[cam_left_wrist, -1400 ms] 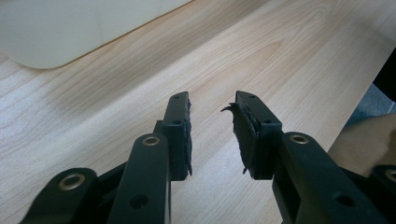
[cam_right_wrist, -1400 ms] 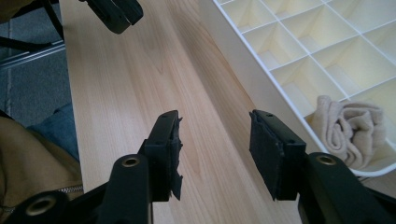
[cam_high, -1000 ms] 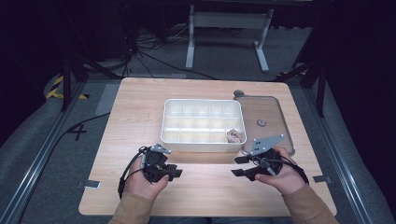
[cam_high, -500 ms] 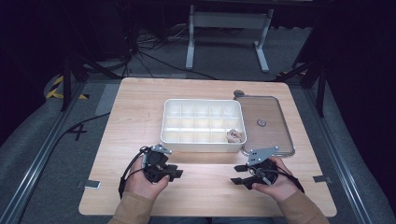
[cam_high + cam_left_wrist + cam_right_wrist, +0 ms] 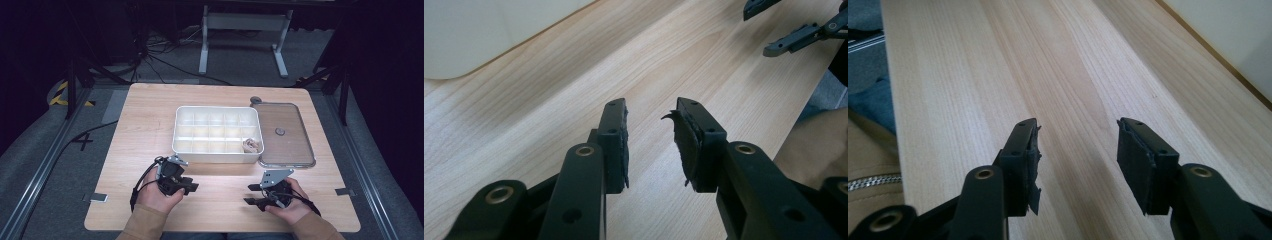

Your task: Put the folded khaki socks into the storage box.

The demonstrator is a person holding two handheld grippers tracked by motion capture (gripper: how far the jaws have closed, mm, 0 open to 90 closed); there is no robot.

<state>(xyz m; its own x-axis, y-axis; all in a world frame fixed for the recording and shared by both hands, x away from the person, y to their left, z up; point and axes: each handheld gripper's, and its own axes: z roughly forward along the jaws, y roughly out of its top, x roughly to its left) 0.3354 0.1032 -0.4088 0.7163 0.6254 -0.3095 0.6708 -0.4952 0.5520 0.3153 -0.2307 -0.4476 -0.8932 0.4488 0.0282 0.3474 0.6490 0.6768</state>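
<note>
A white compartment box stands mid-table, with a pale crumpled thing in its near right compartment. My left gripper rests low over the wood in front of the box, jaws open and pointing right, nothing between them. My right gripper hovers near the front edge, pointing left toward the other, open and empty. From the left gripper view its open jaws show farther off. The box's corner lies at upper left there, and its wall at upper right in the right gripper view.
A clear lid lies flat right of the box, a small dark round piece on it. A small grey round thing sits behind the lid. Bare wood spans between the grippers. Tan sleeves come in from the bottom.
The right gripper has sunk and drawn back from the lid's near edge toward the table's front edge. The left gripper has stayed put.
</note>
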